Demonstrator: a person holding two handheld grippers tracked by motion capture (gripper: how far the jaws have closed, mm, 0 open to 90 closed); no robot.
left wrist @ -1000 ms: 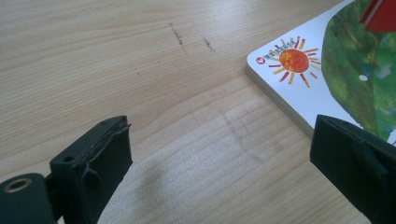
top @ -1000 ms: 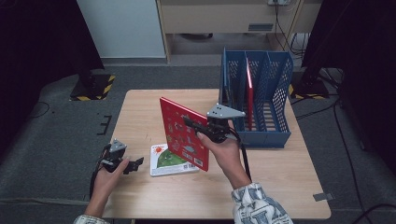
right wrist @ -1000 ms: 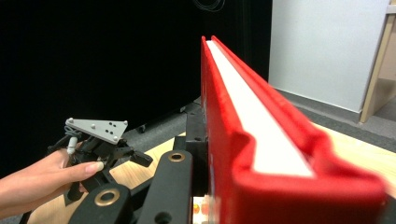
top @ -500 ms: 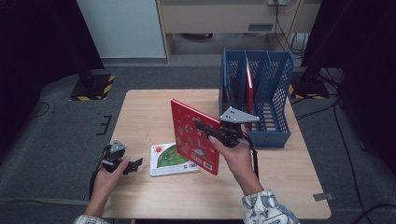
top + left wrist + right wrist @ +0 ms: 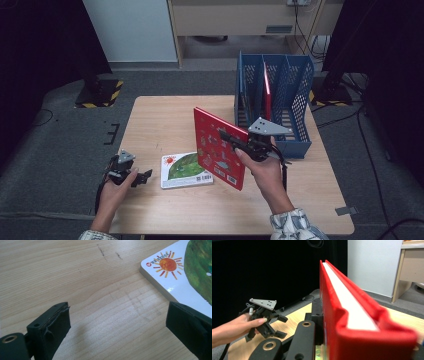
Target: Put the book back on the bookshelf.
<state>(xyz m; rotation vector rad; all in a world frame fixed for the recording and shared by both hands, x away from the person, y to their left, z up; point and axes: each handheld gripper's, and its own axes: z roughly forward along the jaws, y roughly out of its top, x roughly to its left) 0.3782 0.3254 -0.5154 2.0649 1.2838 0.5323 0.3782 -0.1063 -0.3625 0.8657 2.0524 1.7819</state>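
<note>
A red board book stands upright above the table's middle, with my right gripper shut on its right edge. In the right gripper view the red book runs edge-on away from me, white pages showing between its covers. A flat white book with a green picture lies on the table just left of it. My left gripper rests low on the table near the front left, open, pointing at that flat book. In the left gripper view the flat book's sun corner lies beyond the spread jaws, with bare wood between them.
A blue mesh file rack stands at the table's back right, with a thin red book upright in one slot. The wooden table has bare room at back left. The right gripper view shows the left gripper farther off.
My right gripper has carried the upright red book to the right and a little toward the front edge. The left gripper and the flat book have stayed put.
</note>
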